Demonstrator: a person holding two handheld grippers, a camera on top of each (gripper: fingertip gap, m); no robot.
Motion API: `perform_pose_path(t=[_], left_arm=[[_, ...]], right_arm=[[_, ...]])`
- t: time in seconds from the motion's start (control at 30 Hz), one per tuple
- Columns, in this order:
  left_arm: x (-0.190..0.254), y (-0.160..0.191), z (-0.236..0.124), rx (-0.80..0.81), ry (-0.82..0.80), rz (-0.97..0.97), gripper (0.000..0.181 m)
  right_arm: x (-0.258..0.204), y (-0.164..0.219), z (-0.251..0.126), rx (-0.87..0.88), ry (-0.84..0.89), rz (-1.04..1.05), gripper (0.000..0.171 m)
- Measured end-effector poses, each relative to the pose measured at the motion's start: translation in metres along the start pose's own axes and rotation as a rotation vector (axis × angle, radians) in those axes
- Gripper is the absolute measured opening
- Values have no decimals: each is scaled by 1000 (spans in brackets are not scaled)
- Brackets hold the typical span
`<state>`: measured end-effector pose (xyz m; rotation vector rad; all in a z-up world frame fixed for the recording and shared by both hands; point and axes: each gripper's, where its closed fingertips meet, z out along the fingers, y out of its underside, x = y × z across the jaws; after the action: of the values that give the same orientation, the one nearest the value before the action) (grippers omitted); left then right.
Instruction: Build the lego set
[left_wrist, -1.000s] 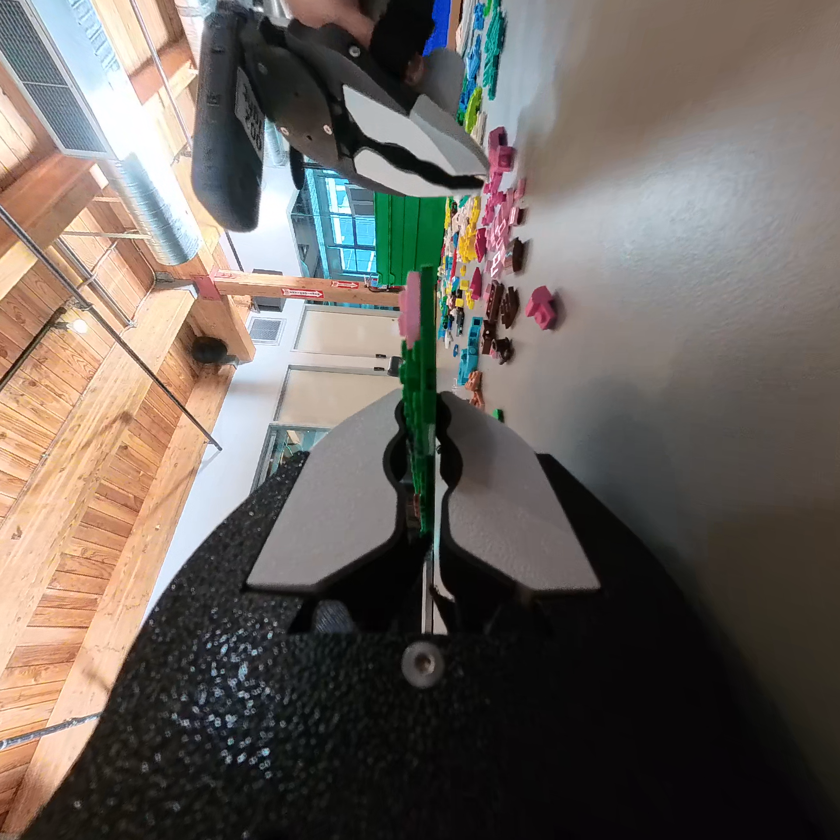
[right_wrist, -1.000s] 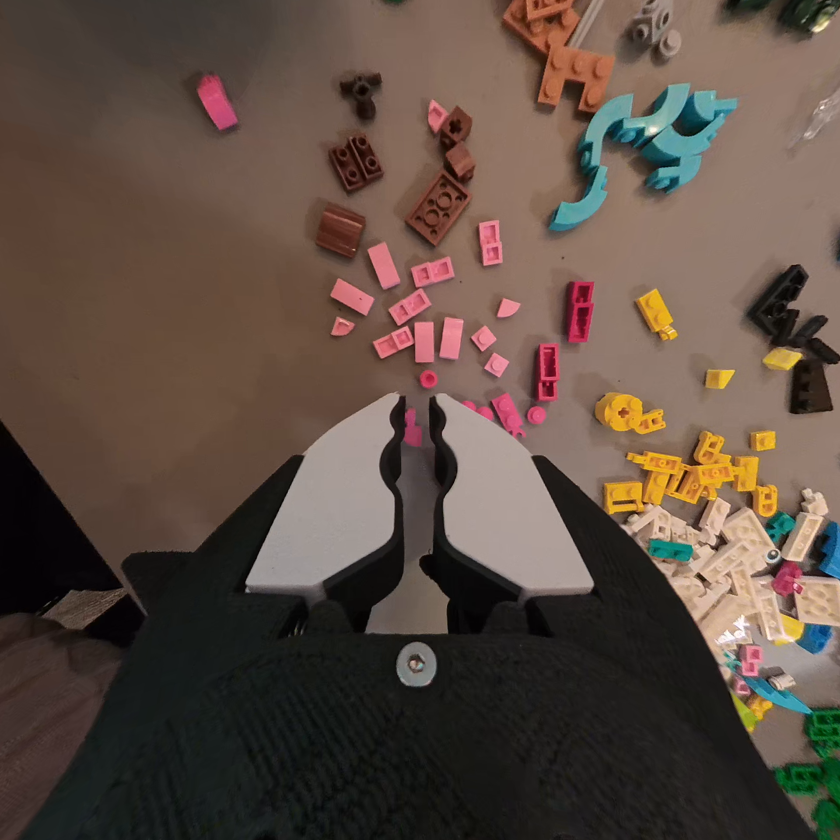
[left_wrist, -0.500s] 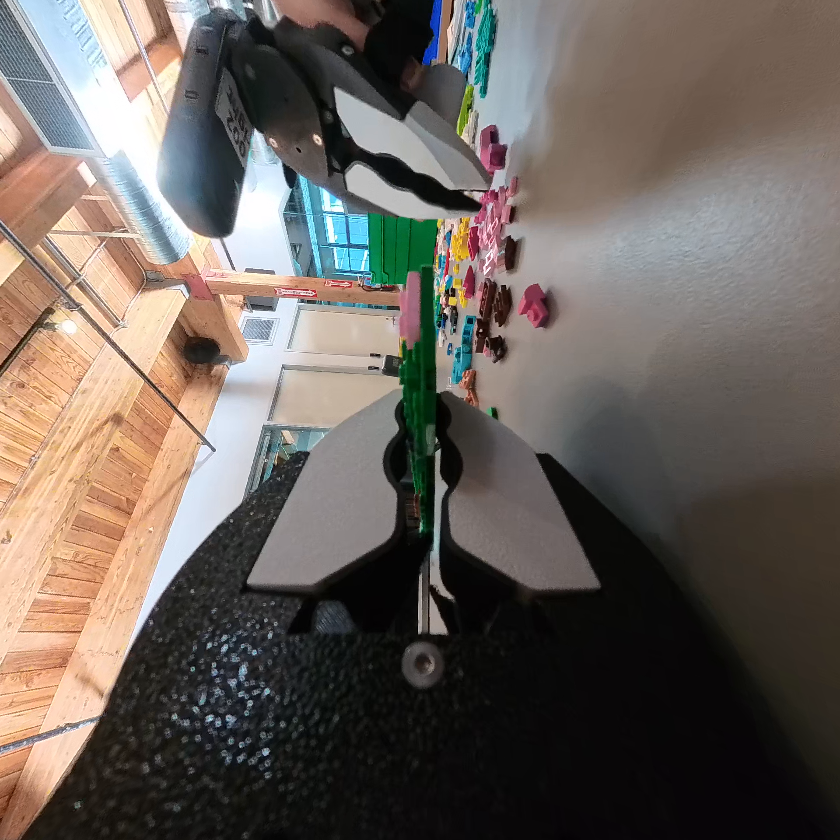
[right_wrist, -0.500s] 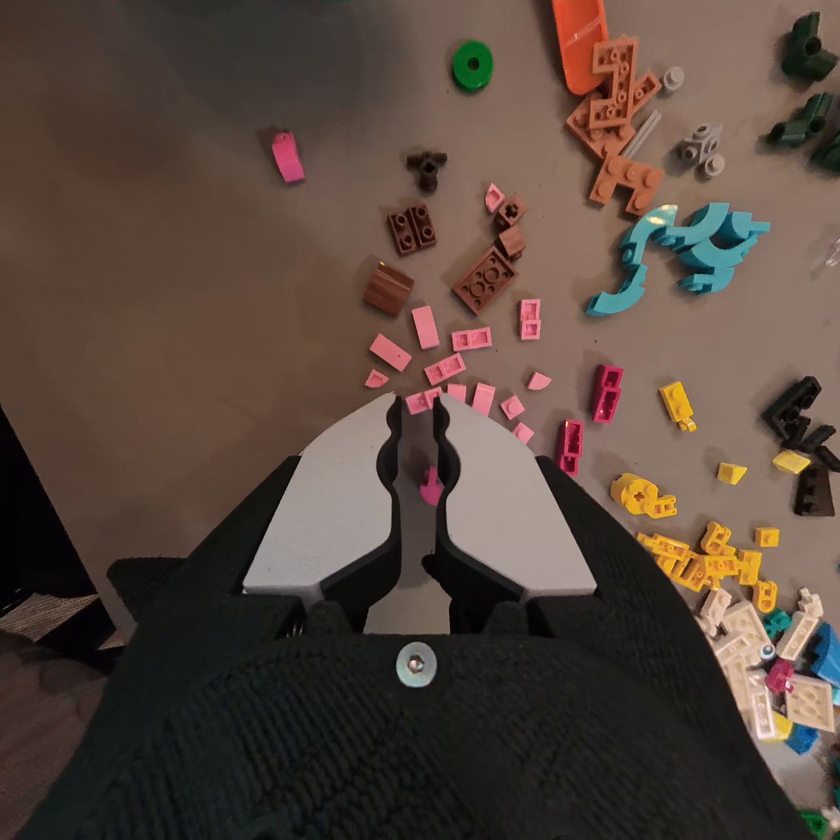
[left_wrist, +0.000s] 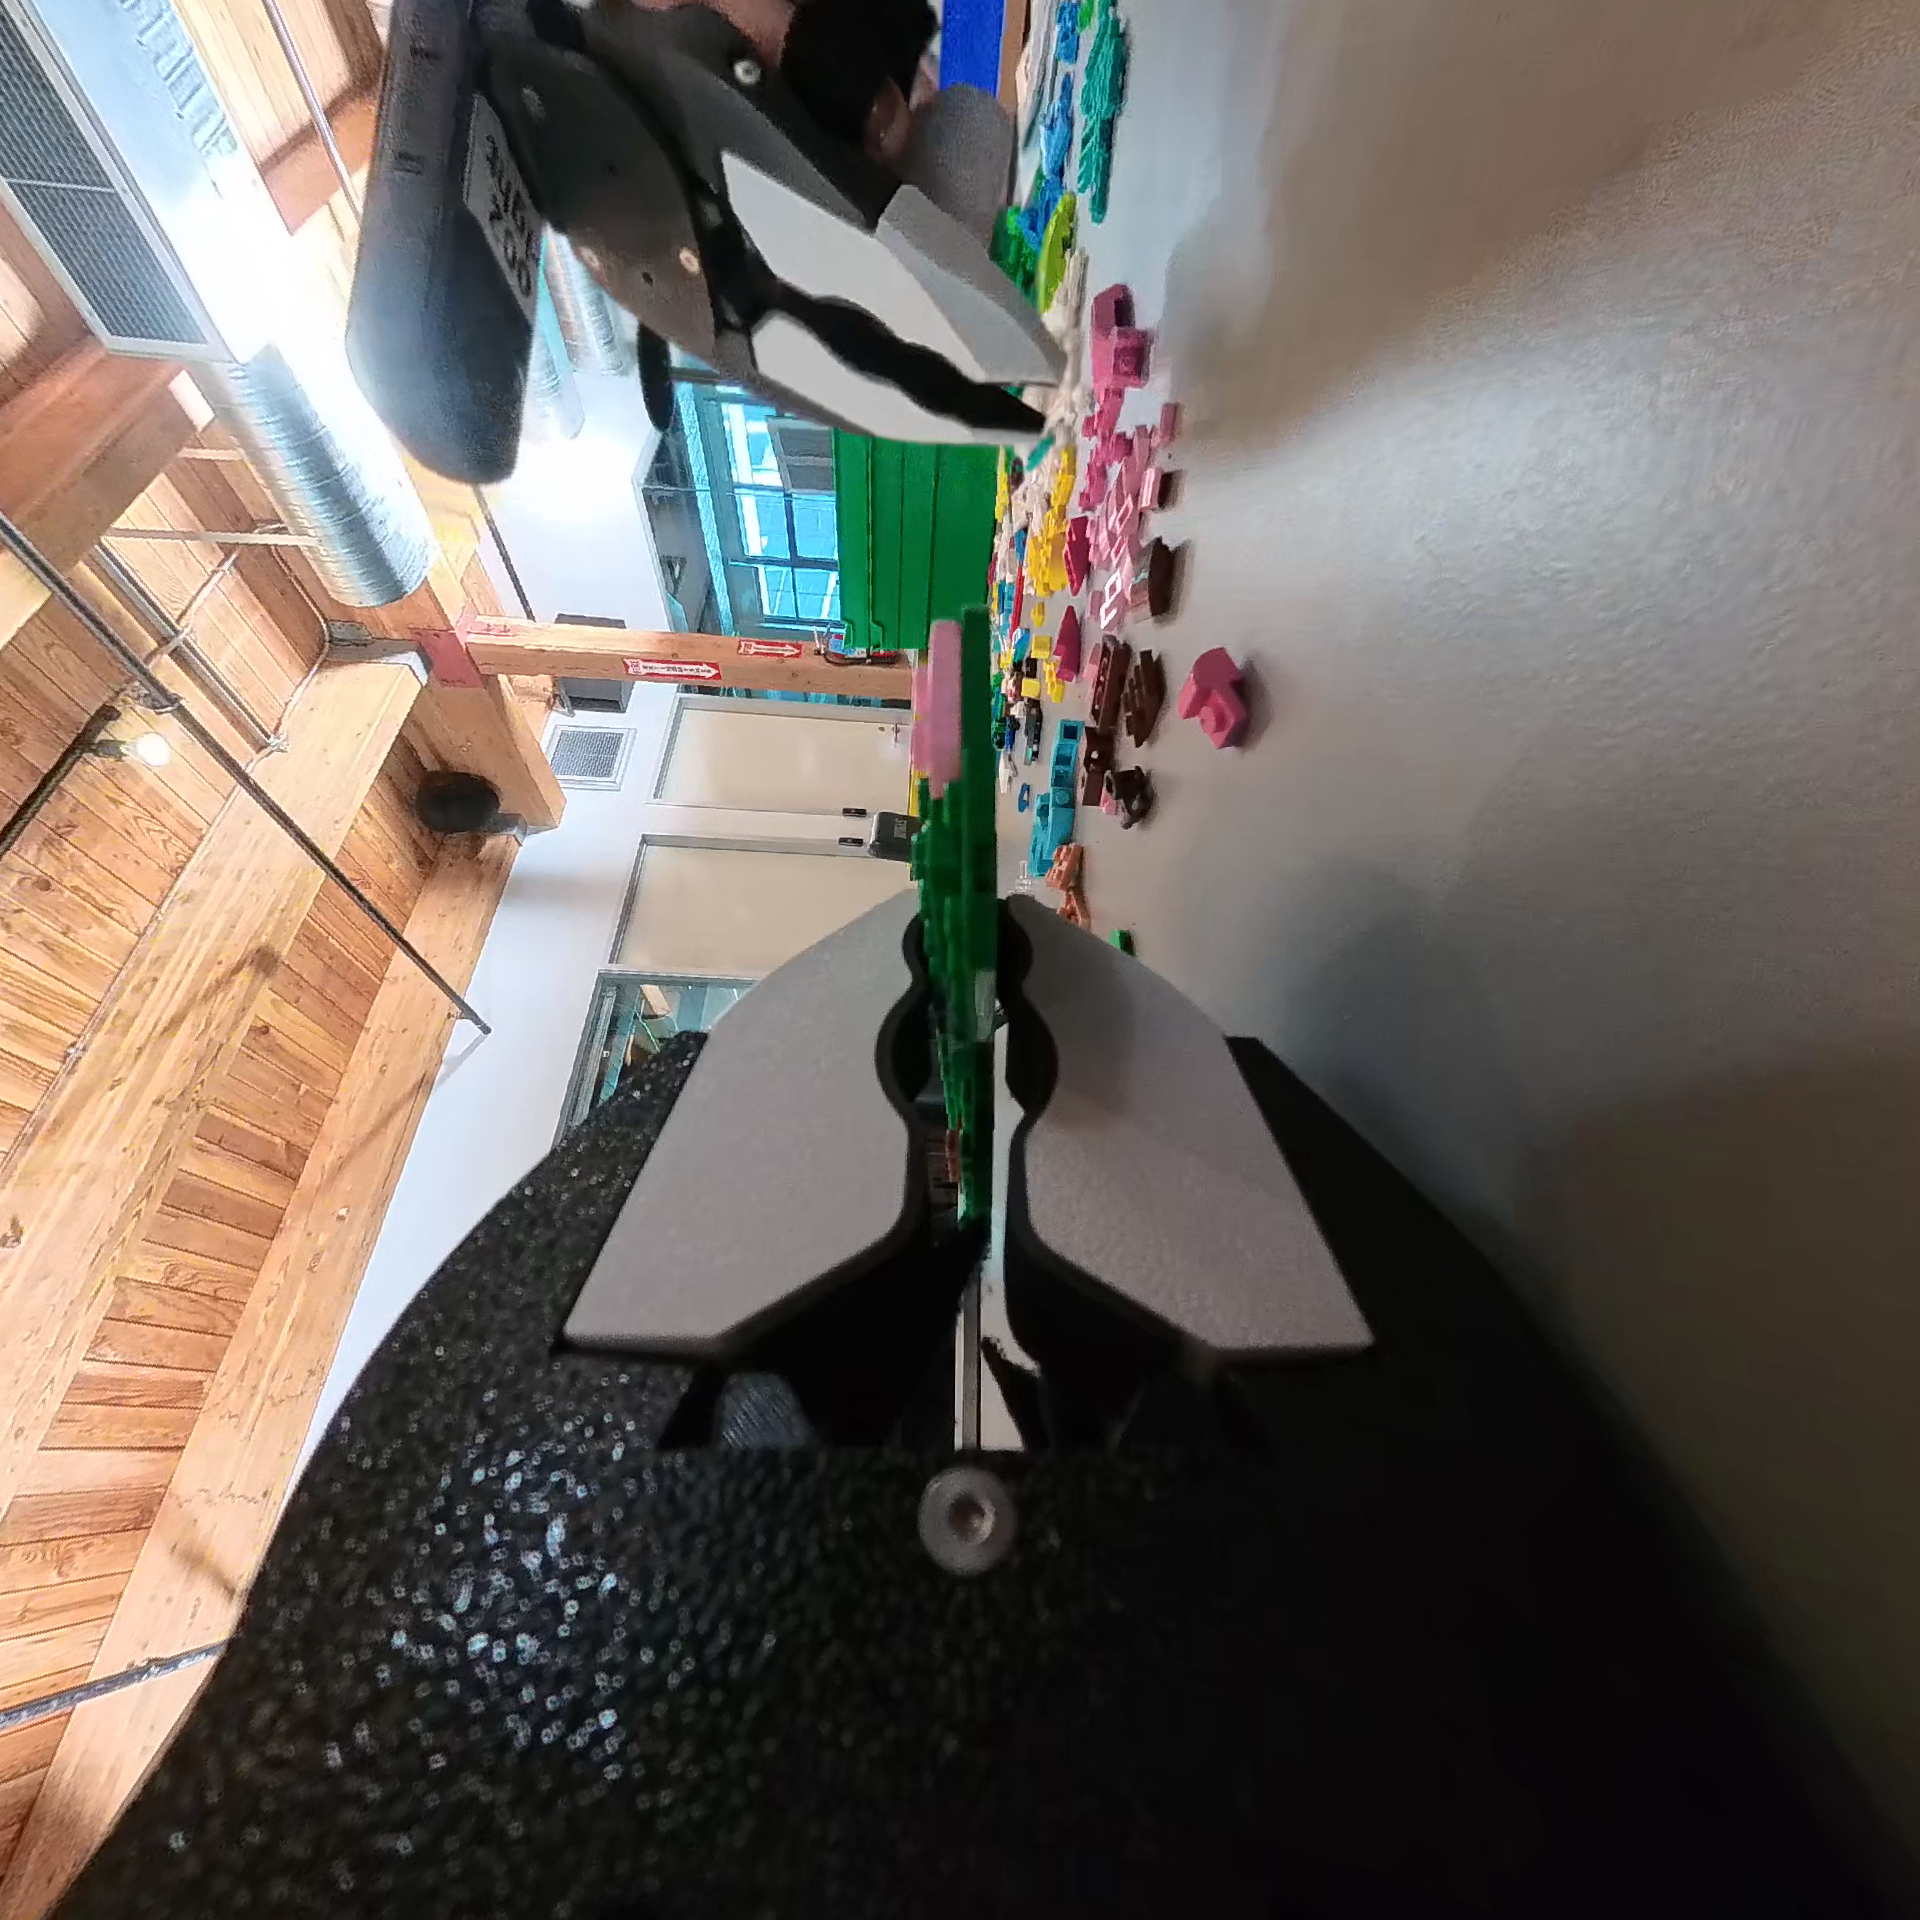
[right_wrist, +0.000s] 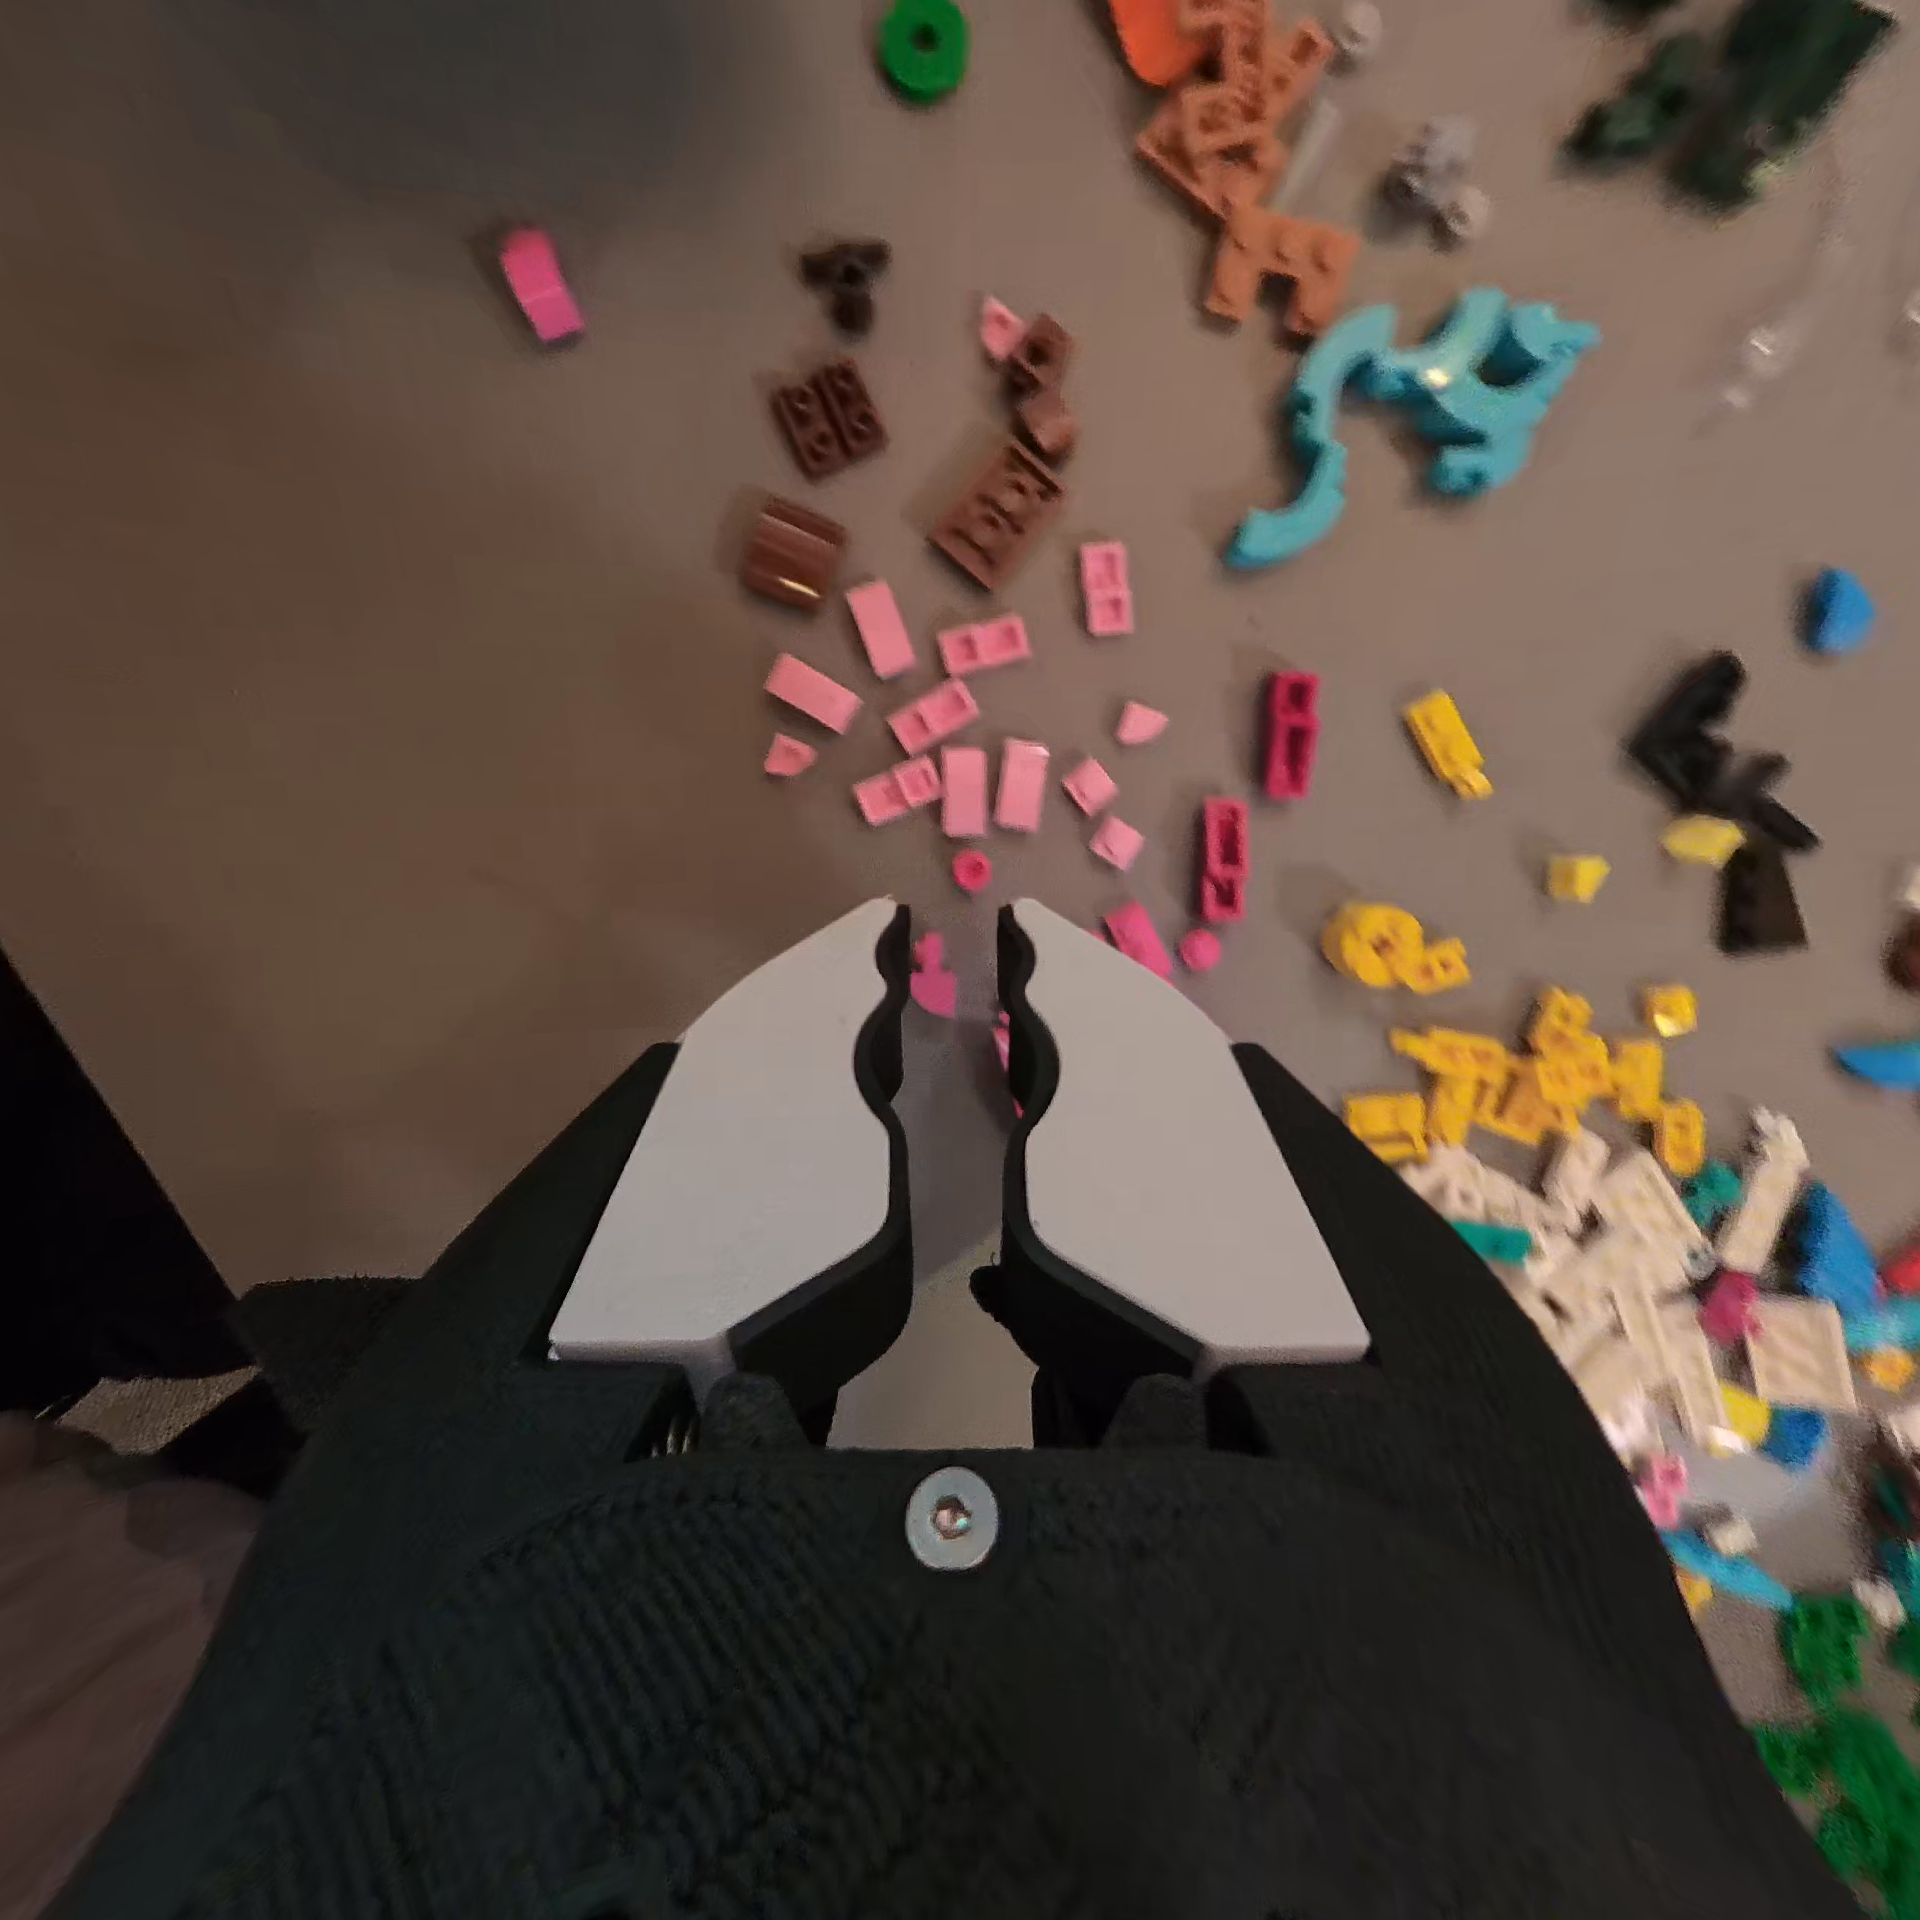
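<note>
My left gripper (left_wrist: 964, 909) is shut on a green lego plate (left_wrist: 971, 790), seen edge-on and held off the grey table (left_wrist: 1558, 935). A light pink piece (left_wrist: 940, 707) sits on the plate's far end. My right gripper (right_wrist: 948, 914) is slightly open and empty, pointing down over scattered light pink tiles (right_wrist: 966, 790). A hot pink piece (right_wrist: 930, 977) lies on the table and shows in the gap between its fingers. The right gripper also shows in the left wrist view (left_wrist: 1049, 393), just above the pink pieces (left_wrist: 1117, 499).
Loose bricks cover the table: brown ones (right_wrist: 997, 509), turquoise arches (right_wrist: 1455, 416), orange plates (right_wrist: 1247, 208), yellow pieces (right_wrist: 1507, 1081), a white pile (right_wrist: 1662, 1299), black pieces (right_wrist: 1714, 748) and a green ring (right_wrist: 923, 47). The table edge (right_wrist: 62, 1039) runs at the lower left. A green bin (left_wrist: 914, 540) stands beyond. My right fingertips sit around 15 cm from my left ones.
My right gripper moved forward over the pink tiles, then back, and its jaws now stand a little wider apart. My left gripper still holds the green plate.
</note>
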<state>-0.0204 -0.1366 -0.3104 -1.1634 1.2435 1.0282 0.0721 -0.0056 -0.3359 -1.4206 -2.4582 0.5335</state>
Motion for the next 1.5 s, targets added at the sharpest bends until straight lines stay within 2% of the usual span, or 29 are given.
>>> perform_pose_path(t=[0.03,0.3,0.5,1.0,1.5], left_arm=[[0,0,0,0,0,0,9],[0,1,0,-3,2,-2,9],[0,1,0,-3,3,-3,9],[1,1,0,-2,5,-4,9],[1,1,0,-3,9,2,9]], right_arm=[[5,5,-4,-3,29,22,14],[24,29,-12,-73,119,84,14],[23,31,-5,-86,101,83,14],[34,45,-23,-55,154,154,11],[34,49,-23,-65,149,163,11]])
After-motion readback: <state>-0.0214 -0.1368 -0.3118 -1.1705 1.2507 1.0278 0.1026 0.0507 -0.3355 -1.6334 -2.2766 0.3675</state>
